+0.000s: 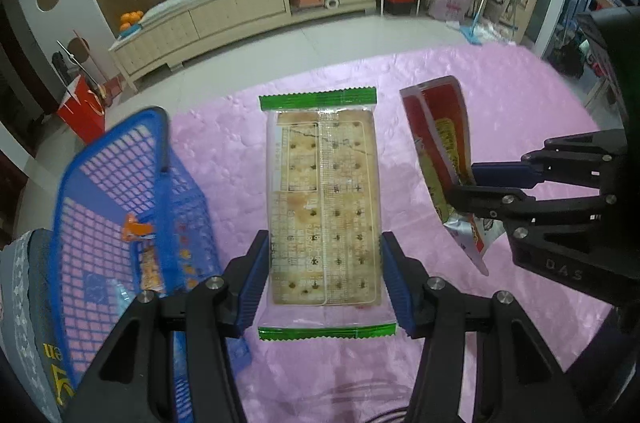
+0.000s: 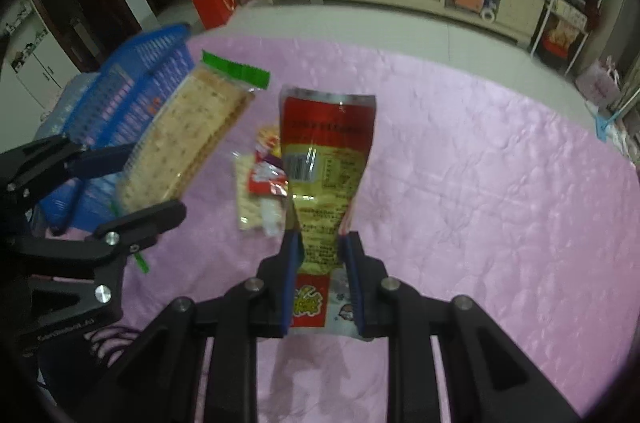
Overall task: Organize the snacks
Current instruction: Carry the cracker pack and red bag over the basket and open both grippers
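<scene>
Pink quilted cloth spread under both lifts | left gripper clamped on green-ended clear cracker pack, held above cloth centre | right gripper pinching red-yellow foil snack bag | both to be kept level and lowered into blue plastic mesh basket at cloth's left edge | small packets left on cloth.

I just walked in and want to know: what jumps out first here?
Two snack packs held up over the pink cloth: the left gripper clamps a cracker pack, the right gripper pinches a red snack bag. A blue basket sits at the left.
</scene>
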Action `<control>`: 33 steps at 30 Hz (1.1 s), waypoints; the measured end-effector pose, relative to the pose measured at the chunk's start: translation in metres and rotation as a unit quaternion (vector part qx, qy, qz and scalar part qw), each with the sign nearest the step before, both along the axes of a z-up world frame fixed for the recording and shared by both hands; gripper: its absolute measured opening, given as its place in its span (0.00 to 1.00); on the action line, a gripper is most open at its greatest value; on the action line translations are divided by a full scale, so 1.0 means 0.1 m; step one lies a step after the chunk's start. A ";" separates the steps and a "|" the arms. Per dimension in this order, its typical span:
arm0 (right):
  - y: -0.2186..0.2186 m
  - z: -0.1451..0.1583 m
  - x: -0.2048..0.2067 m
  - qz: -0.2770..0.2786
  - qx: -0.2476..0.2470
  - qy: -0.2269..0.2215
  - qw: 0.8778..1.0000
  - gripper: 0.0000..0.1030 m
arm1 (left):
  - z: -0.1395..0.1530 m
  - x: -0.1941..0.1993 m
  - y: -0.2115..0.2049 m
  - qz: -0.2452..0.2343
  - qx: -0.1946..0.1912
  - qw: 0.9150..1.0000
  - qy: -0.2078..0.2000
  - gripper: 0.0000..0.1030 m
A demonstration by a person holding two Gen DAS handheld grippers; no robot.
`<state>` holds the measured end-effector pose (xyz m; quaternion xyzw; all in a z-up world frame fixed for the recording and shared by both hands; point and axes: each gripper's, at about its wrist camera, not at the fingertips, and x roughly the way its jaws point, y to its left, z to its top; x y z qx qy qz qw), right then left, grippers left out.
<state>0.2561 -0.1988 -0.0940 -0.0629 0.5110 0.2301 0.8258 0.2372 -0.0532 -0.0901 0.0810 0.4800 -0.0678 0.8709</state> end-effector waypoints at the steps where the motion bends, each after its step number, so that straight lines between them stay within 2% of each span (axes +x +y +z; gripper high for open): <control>1: 0.00 0.07 -0.05 -0.001 0.006 -0.005 1.000 0.26 | 0.07 -0.06 0.03 0.002 0.002 1.000 -0.008 0.50; 11: 0.28 0.54 -0.36 0.010 0.044 -0.043 0.998 0.26 | 0.54 -0.48 0.50 0.019 0.000 0.998 -0.054 0.50; 15: 0.46 0.63 -0.33 0.022 0.053 -0.053 0.997 0.26 | 0.67 -0.59 0.73 0.032 -0.002 0.997 -0.066 0.50; 24: 0.97 0.81 -0.33 0.051 0.070 -0.062 0.994 0.26 | 0.80 -0.74 1.27 0.067 -0.002 0.995 -0.076 0.50; 33: 1.54 0.84 -0.26 0.086 0.061 -0.056 0.993 0.26 | 0.74 -0.80 1.75 0.099 -0.014 0.992 -0.072 0.50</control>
